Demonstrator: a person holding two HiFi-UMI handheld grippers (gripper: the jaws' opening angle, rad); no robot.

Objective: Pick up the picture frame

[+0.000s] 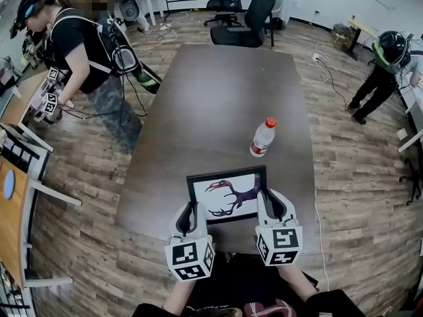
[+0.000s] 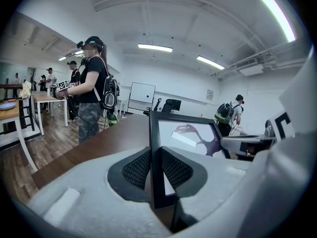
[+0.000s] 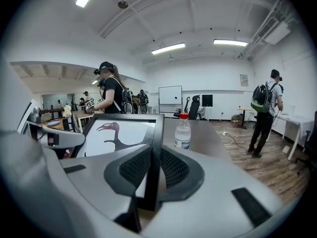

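The picture frame [image 1: 227, 191] is black with a white print of a dark bird; it hangs a little above the near end of the brown table [image 1: 211, 104]. My left gripper [image 1: 192, 211] is shut on its left side rail [image 2: 154, 148], the dark pads [image 2: 136, 168] pressing both faces. Over on the right side rail [image 3: 157, 143], my right gripper [image 1: 265, 203] is shut in the same way, its pads [image 3: 174, 166] clamping the rail. The print [image 3: 119, 135] shows in both gripper views.
A clear water bottle with a red cap [image 1: 263, 137] stands on the table just beyond the frame. A person [image 1: 86, 51] stands at the table's left with grippers, another [image 1: 383, 71] at the far right. Office chairs [image 1: 248, 18] stand beyond the far end. Wooden desks [image 1: 13, 197] line the left.
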